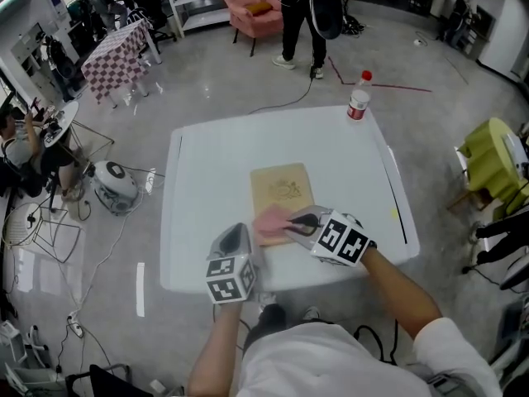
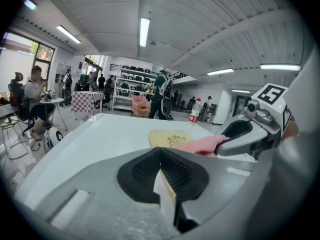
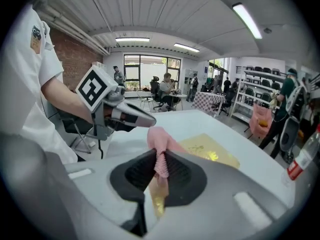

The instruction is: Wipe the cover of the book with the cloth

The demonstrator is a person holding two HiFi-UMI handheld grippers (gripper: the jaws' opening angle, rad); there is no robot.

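Observation:
A tan book (image 1: 282,187) with a gold emblem lies flat in the middle of the white table (image 1: 207,188). A pink cloth (image 1: 270,222) rests on the book's near end, and my right gripper (image 1: 299,223) is shut on it from the right. In the right gripper view the cloth (image 3: 159,140) bunches up between the pads, with the book (image 3: 212,153) beyond. My left gripper (image 1: 241,233) sits at the book's near left corner. Its jaws (image 2: 161,156) are closed on the book's pale edge; the cover (image 2: 170,138) stretches ahead.
A water bottle with a red cap (image 1: 358,98) stands at the table's far right corner. Round the table are a pink armchair (image 1: 252,7), a checked table (image 1: 120,56), a green chair (image 1: 488,160) and people standing at the back.

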